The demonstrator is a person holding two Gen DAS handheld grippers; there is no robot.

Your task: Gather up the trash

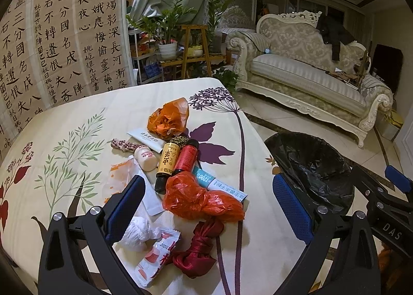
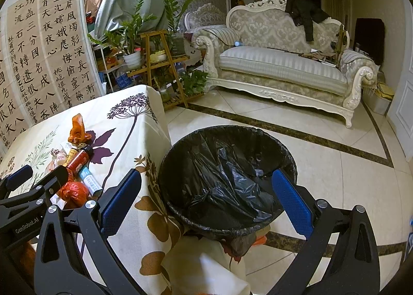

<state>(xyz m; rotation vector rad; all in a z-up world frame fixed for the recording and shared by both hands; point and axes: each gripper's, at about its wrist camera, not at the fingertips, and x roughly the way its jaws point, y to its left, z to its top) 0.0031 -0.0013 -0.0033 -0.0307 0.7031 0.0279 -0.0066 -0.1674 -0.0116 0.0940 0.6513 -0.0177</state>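
Observation:
A pile of trash lies on the floral tablecloth [image 1: 77,119]: a crumpled red plastic bag [image 1: 201,199], an orange bag [image 1: 169,116], a red bottle [image 1: 184,158], a yellow bottle [image 1: 167,160], a small white bottle [image 1: 145,156], a white tissue ball [image 1: 138,233], a snack wrapper [image 1: 155,256] and a dark red cloth knot [image 1: 198,248]. My left gripper [image 1: 209,204] hangs open just above the near part of the pile, holding nothing. The bin with a black liner [image 2: 224,178] stands beside the table's right edge. My right gripper [image 2: 206,196] is open over the bin, empty.
The table edge [image 2: 160,124] drops off next to the bin. Beyond lie a tiled floor [image 2: 322,165], an ornate sofa [image 2: 278,67], a wooden plant stand [image 2: 160,62] with potted plants, and calligraphy sheets [image 1: 51,36] on the wall at left.

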